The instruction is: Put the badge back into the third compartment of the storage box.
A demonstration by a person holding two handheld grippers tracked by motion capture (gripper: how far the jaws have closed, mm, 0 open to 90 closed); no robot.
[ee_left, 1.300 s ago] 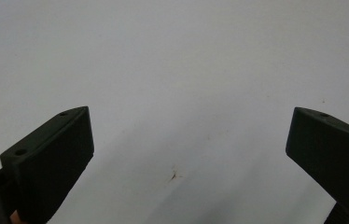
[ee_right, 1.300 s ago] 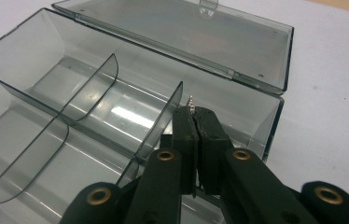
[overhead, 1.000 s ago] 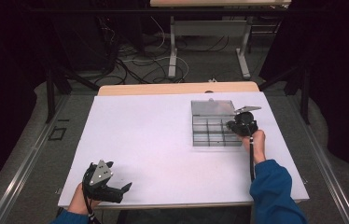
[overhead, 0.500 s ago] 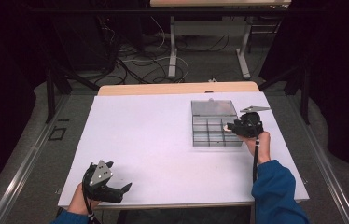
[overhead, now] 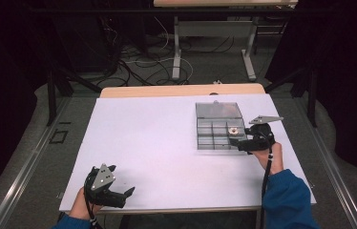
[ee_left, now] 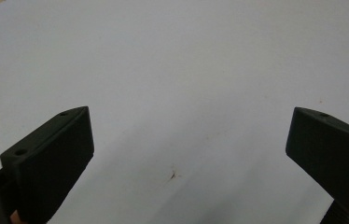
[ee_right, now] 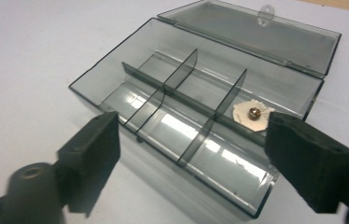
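— Where is the small round tan piece (ee_right: 253,115)?
— In a back corner compartment of the clear grey plastic box (ee_right: 116,79) on the white table (overhead: 157,143).
— The right gripper (ee_right: 191,161)?
— Its fingers have just been opening, nothing between them. The left gripper (ee_left: 189,149) also stands apart, empty.

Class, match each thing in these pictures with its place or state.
Things:
1. small round piece
2. box lid
3. left gripper
4. right gripper

Places or states:
A. folded back, lying open
B. near table edge, over bare white surface
C. in a back corner compartment of the box
D. open at the box's right side

Pairs: 1-C, 2-A, 3-B, 4-D
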